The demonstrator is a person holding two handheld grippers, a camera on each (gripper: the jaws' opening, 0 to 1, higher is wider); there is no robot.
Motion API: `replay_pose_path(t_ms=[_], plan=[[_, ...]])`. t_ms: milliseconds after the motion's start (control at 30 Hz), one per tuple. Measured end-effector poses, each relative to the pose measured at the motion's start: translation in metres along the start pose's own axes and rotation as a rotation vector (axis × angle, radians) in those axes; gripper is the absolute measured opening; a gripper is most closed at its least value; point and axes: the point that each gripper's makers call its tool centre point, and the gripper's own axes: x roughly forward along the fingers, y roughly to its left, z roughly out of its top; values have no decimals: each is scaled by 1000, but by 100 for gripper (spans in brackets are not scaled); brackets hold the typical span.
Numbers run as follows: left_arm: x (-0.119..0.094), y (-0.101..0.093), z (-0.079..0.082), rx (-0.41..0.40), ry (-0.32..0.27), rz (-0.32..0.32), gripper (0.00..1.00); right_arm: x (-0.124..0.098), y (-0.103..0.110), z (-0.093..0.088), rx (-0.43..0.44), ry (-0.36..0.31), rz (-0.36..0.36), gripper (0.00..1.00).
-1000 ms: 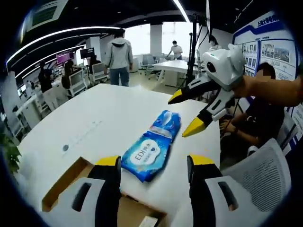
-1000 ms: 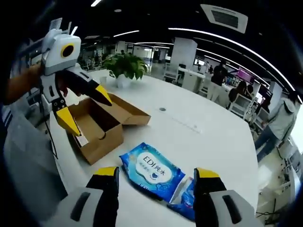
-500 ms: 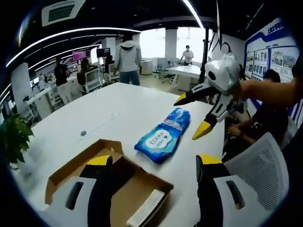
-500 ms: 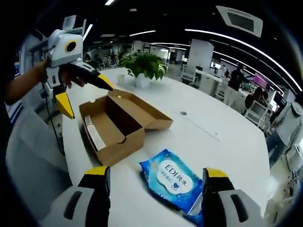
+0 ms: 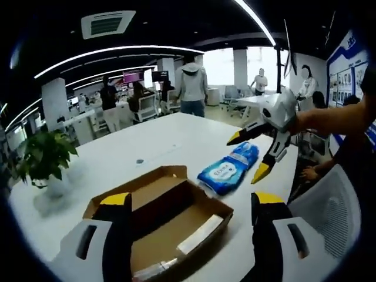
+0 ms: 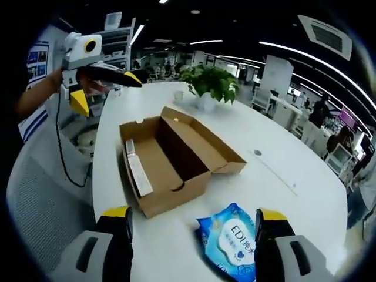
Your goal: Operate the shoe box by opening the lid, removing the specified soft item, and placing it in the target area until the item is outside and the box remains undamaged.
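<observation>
We have drawn both tongs back from the table [image 6: 282, 176]. The open shoe box [image 5: 170, 217] sits between our left tongs [image 5: 189, 207]; the wipes pack [image 6: 235, 241] lies outside it, between our right tongs [image 6: 191, 222]. Both spread, empty: removal looks done.

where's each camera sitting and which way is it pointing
Left gripper view: rides the left gripper, facing across the open brown cardboard shoe box toward the blue wet-wipe pack; own jaws open, right gripper with the person's arm.
Right gripper view: rides the right gripper, facing back over the pack and box; left gripper in a hand.
Shared: box, pack, white table, potted plant.
</observation>
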Motion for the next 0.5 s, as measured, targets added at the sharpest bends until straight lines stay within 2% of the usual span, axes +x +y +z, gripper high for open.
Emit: replay_pose_path(t_ms=[100, 267, 500], plan=[[-12, 5, 1, -34, -53, 47, 85, 10, 6, 3, -23, 1, 30, 86], [-28, 7, -14, -25, -45, 93, 86, 23, 11, 11, -66, 5, 63, 85], [-45, 8, -30, 2, -56, 123, 90, 38, 17, 22, -115, 4, 108, 83]])
